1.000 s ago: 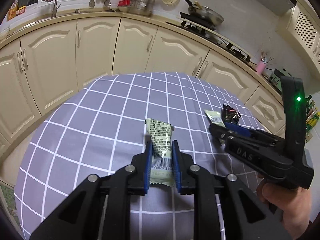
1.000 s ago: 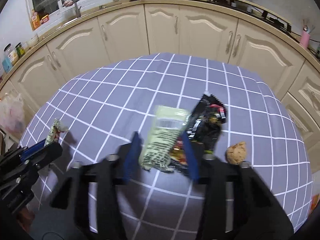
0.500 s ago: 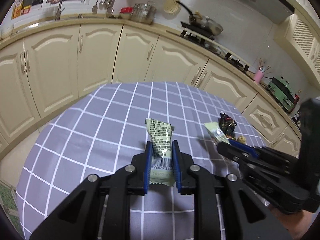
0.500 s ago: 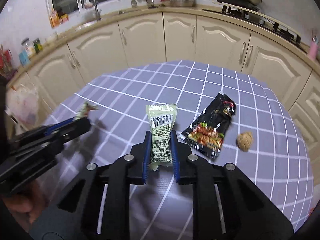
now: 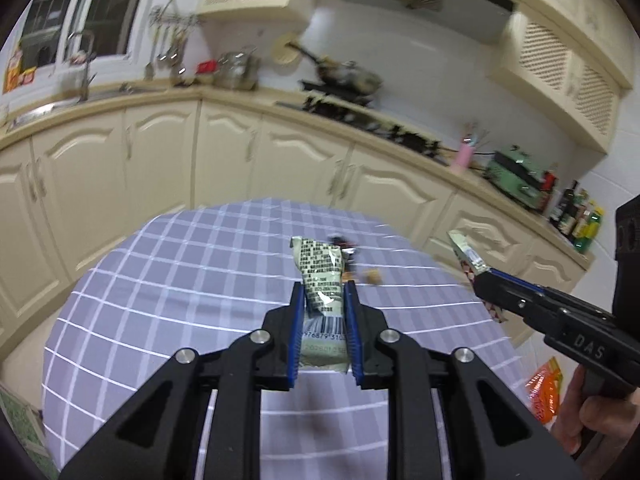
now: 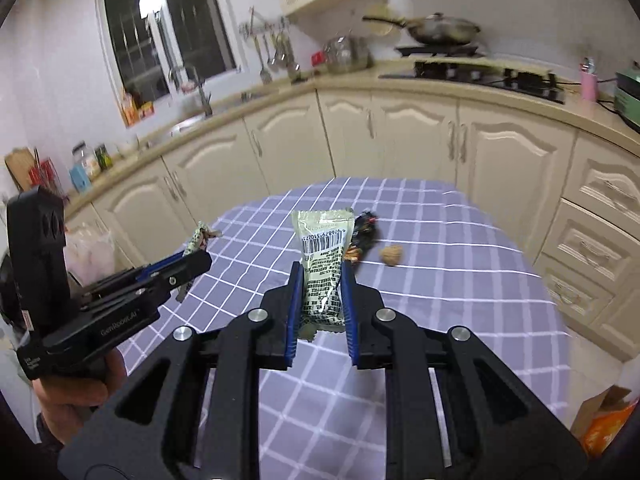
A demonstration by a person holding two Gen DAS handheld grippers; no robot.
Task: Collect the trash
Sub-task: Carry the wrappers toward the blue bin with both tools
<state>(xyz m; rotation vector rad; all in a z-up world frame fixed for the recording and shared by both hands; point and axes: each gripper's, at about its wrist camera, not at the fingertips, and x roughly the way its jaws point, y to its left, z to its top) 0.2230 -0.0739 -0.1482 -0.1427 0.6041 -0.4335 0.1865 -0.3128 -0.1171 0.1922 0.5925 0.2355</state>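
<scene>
In the left wrist view my left gripper is shut on a pale green snack wrapper, held up above the purple checked table. The right wrist view has my right gripper shut on a second pale green wrapper with a barcode, also in the air. Each gripper appears in the other's view: the right gripper at the right, the left gripper at the left, both with wrapper ends sticking out. A black snack wrapper and a walnut lie on the table.
Cream kitchen cabinets curve round the table's far side, with a stove and pan on the counter. An orange bag sits on the floor at the lower right. A pale plastic bag hangs at the left.
The right gripper closed on its green wrapper and lifted it off the table. Both grippers rose and pulled back with their wrappers, so the table now looks lower and farther.
</scene>
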